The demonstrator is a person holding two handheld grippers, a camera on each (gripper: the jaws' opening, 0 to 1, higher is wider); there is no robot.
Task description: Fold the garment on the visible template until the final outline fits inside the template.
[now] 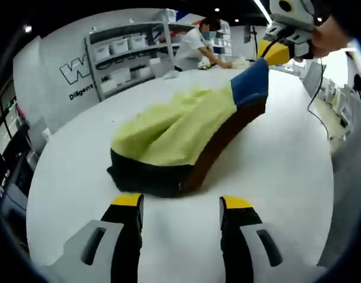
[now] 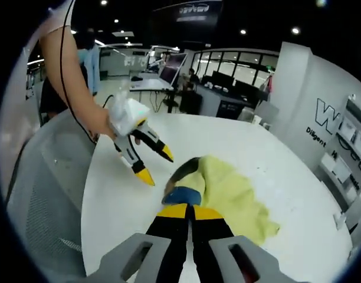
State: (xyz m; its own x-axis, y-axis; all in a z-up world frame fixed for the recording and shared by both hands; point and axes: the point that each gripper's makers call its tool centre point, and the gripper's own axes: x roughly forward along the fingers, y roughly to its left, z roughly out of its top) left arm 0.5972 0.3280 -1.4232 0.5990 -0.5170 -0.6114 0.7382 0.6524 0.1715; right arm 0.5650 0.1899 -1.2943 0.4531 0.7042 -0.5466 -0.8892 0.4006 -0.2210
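Note:
A yellow-green garment [image 1: 180,127] with black, brown and blue parts lies bunched on the round white table [image 1: 275,177]. My left gripper [image 1: 181,203] hovers open just short of its black hem, nothing between the jaws. My right gripper [image 1: 273,54] enters from the upper right, shut on the blue corner [image 1: 251,85] and lifting it off the table. In the right gripper view my right gripper [image 2: 189,210] is shut on the blue fabric [image 2: 183,196], and the yellow cloth [image 2: 230,191] spreads beyond it. My left gripper [image 2: 157,166] stands open over bare table to the left, held by a hand.
Shelves with white bins [image 1: 124,50] line the far wall, and a person [image 1: 195,47] leans over another table behind. A cable [image 1: 316,100] hangs past the table's right edge. A grey mesh chair [image 2: 45,194] sits by the table's rim. Desks with a laptop [image 2: 168,71] stand farther off.

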